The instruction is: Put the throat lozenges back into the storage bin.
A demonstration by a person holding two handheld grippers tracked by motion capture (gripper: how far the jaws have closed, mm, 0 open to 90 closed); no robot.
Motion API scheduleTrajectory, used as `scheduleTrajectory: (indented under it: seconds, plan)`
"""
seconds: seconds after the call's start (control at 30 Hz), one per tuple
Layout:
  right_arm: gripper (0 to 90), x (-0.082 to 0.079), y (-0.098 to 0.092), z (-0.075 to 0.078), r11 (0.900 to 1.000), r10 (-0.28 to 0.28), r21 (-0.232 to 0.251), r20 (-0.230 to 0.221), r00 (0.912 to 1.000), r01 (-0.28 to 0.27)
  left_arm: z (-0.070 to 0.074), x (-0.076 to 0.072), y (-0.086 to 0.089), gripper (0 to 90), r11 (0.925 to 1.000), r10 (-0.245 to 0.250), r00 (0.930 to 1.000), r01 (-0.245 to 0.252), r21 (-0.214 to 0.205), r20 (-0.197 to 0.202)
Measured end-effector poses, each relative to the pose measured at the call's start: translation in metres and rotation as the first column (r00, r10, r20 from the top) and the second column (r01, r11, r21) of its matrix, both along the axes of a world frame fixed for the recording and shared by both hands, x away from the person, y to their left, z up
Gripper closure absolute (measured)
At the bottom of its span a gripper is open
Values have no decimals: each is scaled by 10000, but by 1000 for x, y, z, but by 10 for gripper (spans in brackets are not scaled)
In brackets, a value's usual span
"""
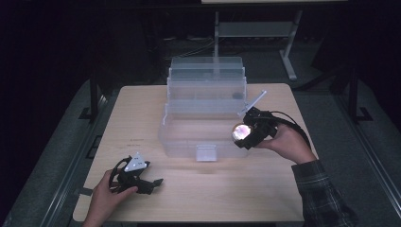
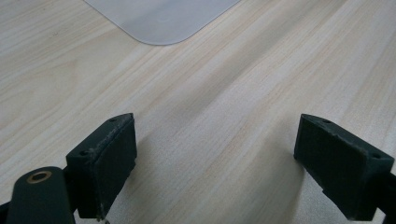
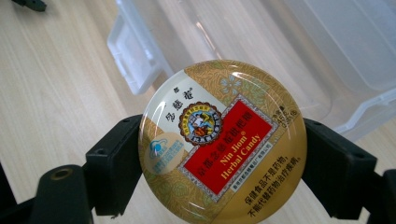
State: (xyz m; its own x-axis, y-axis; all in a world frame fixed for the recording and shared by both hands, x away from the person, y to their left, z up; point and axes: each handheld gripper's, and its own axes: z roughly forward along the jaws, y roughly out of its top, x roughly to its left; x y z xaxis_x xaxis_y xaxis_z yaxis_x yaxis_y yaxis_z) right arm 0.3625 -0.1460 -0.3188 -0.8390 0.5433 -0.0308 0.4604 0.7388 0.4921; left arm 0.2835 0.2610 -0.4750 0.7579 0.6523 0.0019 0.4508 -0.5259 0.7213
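candy tin (image 3: pixel 223 142) in right tongs (image 1: pixel 242 134) beside clear box (image 1: pixel 206 101); left tongs (image 1: pixel 142 182) wide, bare table (image 1: pixel 213 189) below.

Only readable stuff is on the round gold candy tin (image 3: pixel 223 140): the red panel in the middle says "Nin Jiom Herbal Candy" in yellow, with Chinese characters above and below it. There's also a small round crest and a blue logo, too tiny to read.
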Motion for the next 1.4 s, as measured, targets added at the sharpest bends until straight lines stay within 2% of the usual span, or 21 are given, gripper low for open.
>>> scheduleTrajectory:
  seconds: [0.57, 1.4]
  plan:
    - [196, 26, 6, -8, 9989, -318, -342, -254, 9992, 309, 0, 0, 0, 121, 10000, -2, 10000, 2, 4, 0]
    - [196, 43, 12, -27, 9960, -505, -771, -573, 9971, 460, 0, 0, 0, 122, 10000, -17, 10000, 17, 24, -15]
